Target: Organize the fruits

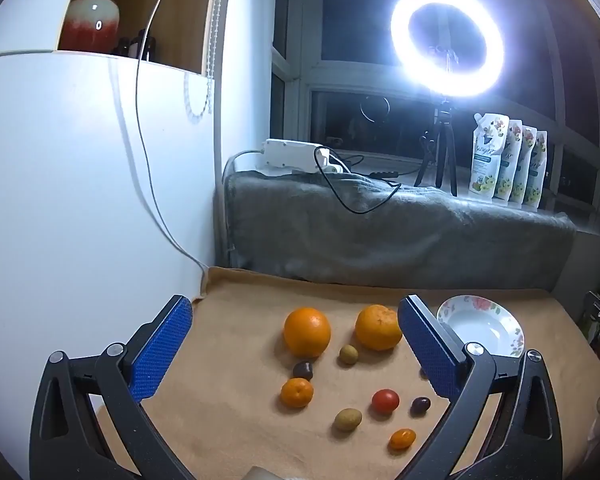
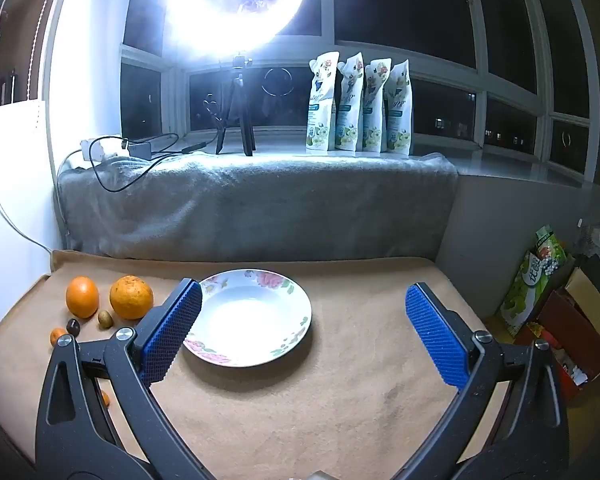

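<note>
1. The left gripper (image 1: 296, 354) hangs over the tan cloth (image 1: 240, 420) near its left front part, its blue pads spread wide and grasping nothing.
2. Between and beyond those pads the fruit lies loose on the cloth. A smooth orange (image 1: 307, 331) sits toward the back, and a rougher orange (image 1: 378, 327) sits just to its right.
3. In front of that pair lie a green fruit (image 1: 348, 354), a dark fruit (image 1: 302, 370) and a mandarin (image 1: 297, 392).
4. Nearer the front edge lie a second green fruit (image 1: 347, 419), a tomato (image 1: 385, 401), a second dark fruit (image 1: 420, 405) and a small orange fruit (image 1: 402, 439).
5. The plate (image 2: 296, 292), white with a flowered rim, stands on the cloth to the right of all the fruit, toward the back. Nothing lies in it.
6. The right gripper (image 2: 303, 330) hangs over the cloth in front of the plate, its pads released and wide apart with nothing between them but the plate's near side. The left pad overlaps the plate's left rim in the right wrist view.
7. Behind the cloth a grey blanket (image 2: 260, 208) covers a ledge, where four pouches (image 2: 360, 108) stand upright in a row.
</note>
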The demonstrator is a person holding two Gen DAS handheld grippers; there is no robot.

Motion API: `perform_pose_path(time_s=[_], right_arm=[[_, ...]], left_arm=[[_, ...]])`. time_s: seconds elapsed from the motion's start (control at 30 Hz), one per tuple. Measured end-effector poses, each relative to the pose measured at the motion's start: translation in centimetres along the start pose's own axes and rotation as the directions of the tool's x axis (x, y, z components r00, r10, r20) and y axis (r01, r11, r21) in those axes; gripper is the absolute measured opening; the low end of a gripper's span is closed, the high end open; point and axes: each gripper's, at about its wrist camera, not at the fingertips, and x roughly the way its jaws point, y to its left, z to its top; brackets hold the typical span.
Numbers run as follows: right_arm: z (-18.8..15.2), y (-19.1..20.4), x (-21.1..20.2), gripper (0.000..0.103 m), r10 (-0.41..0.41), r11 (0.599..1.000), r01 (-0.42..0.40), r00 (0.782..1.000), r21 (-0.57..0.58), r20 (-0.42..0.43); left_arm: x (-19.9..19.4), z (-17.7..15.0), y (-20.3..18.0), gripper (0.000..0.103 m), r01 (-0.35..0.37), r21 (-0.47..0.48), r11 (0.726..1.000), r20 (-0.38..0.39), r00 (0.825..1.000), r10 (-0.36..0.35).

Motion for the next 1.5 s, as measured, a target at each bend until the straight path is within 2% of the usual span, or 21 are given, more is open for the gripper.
perform_pose_path(time_s=[1.5], right_arm=[[-0.10,0.27,-0.74,0.103,0.013,1.000,-0.013,1.000,0.003,-0.004]], left_arm=[[-0.08,0.08,-0.35,0.102,0.006,-0.002,1.000,-0.013,1.000,-0.006]])
